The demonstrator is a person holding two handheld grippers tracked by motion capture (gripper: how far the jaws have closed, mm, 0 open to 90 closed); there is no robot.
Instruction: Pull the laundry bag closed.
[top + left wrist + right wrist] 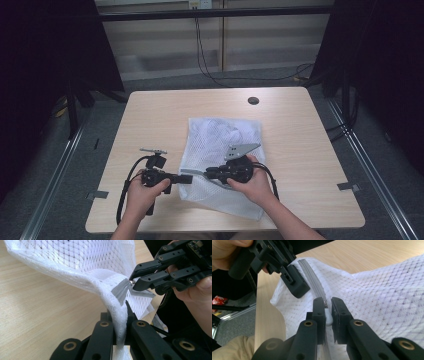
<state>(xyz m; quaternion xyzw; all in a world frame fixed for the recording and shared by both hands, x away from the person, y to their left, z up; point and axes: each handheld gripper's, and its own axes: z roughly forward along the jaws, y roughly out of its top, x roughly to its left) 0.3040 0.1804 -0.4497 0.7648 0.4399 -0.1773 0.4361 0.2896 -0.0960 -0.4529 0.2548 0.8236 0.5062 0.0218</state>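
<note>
Both grips are set, left gripper (120,340) clamping the mesh bag's (220,130) edge, right gripper (327,315) pinching the zipper pull (328,317); sliding remains.

A light wooden table (150,107) is standing on a grey carpeted floor (100,130), with a small dark round cap (253,100) sitting near its far edge. Black curtains (45,55) are hanging at both sides. Behind, a pale panelled wall (165,40) is catching soft light, and black cables (210,70) are trailing down it from a socket (199,4) onto the floor
</note>
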